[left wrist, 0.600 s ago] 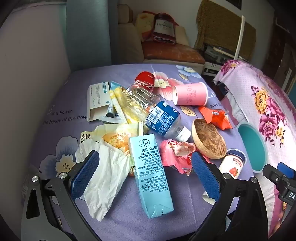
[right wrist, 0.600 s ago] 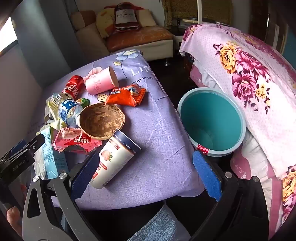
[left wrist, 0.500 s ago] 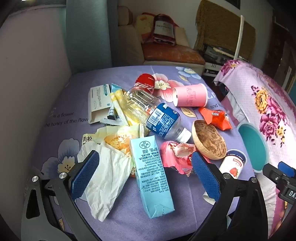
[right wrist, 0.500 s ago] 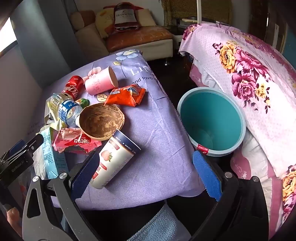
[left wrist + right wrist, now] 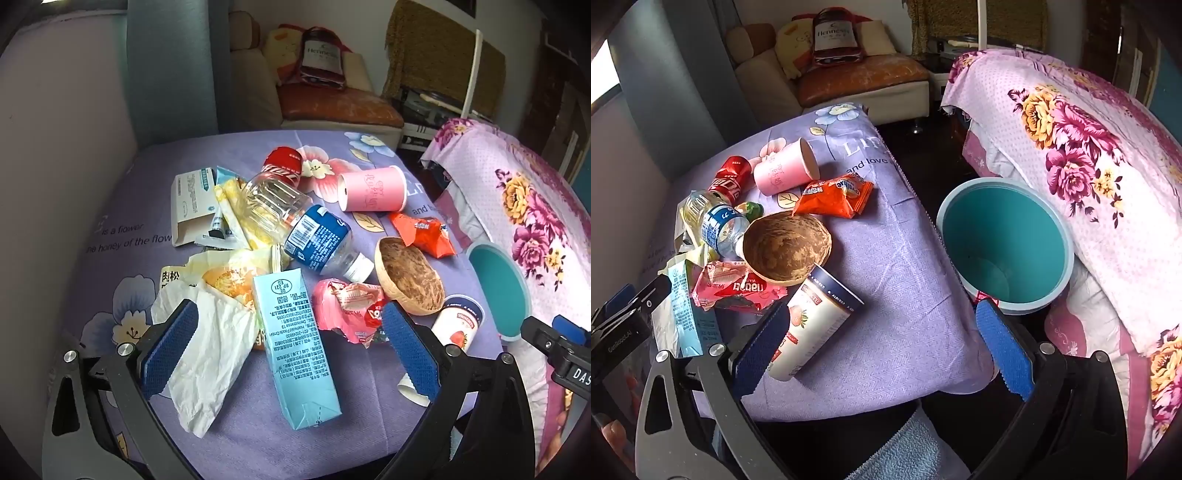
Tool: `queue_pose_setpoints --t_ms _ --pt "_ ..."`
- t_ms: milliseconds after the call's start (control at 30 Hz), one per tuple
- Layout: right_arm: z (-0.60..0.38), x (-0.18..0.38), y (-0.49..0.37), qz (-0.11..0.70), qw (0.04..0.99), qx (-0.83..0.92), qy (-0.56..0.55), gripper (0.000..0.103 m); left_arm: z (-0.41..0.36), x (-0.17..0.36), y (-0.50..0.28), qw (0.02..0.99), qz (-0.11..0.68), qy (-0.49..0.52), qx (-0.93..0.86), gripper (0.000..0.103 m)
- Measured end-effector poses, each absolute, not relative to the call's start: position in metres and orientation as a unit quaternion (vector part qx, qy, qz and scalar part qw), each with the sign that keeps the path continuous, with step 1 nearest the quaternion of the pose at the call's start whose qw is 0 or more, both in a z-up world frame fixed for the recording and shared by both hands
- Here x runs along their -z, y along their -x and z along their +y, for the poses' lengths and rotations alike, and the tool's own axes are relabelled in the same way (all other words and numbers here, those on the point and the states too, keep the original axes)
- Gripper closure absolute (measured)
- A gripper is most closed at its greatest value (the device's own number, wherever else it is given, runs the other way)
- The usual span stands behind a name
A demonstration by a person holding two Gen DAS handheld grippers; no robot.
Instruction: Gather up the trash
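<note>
Trash lies scattered on a purple-covered table (image 5: 110, 236). In the left wrist view my left gripper (image 5: 288, 343) stands open above a light-blue carton (image 5: 295, 343), with a white tissue (image 5: 210, 354) by its left pad and a pink wrapper (image 5: 347, 306) by its right. Beyond lie a plastic bottle (image 5: 295, 221), a coconut shell (image 5: 408, 280), a pink cup (image 5: 373, 188) and a red can (image 5: 282, 164). My right gripper (image 5: 882, 343) is open over the table's near edge, its left pad beside a fallen yogurt cup (image 5: 812, 321). A teal bin (image 5: 1004, 240) stands to the right, below the table edge.
An orange snack bag (image 5: 836, 197) and an open white box (image 5: 192, 205) also lie on the table. A floral bedspread (image 5: 1089, 166) rises right of the bin. A sofa (image 5: 849, 77) stands behind the table. A blue towel (image 5: 897, 450) hangs at the near edge.
The left wrist view has drawn back slightly, so the trash sits a little lower and farther. The right gripper has hardly moved. Both stay open.
</note>
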State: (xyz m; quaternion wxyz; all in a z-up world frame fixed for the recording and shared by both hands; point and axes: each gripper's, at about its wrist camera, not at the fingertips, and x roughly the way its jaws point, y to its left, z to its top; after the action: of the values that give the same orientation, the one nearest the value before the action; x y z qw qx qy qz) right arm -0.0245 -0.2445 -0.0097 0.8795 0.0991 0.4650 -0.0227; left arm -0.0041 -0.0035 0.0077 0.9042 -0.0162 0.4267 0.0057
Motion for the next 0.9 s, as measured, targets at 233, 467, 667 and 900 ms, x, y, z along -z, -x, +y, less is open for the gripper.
queue_pose_setpoints --t_ms 233,467,667,900 --pt "-0.2444 0.011 0.0239 0.467 0.879 0.024 -0.099 0.006 -0.0057 -0.0083 0.0049 0.904 0.427 0.015 -0.004 0.004" --pt "-0.246 0.0143 0.0239 0.469 0.877 0.026 -0.101 0.006 -0.008 -0.0083 0.006 0.904 0.428 0.015 -0.001 0.004" --pt "-0.2476 0.0168 0.0239 0.471 0.876 0.028 -0.101 0.006 -0.0076 -0.0079 0.0061 0.903 0.428 0.016 -0.001 0.004" --pt "-0.2472 0.019 0.0225 0.474 0.874 0.03 -0.102 0.006 -0.0079 -0.0079 0.0061 0.903 0.428 0.016 0.0 0.004"
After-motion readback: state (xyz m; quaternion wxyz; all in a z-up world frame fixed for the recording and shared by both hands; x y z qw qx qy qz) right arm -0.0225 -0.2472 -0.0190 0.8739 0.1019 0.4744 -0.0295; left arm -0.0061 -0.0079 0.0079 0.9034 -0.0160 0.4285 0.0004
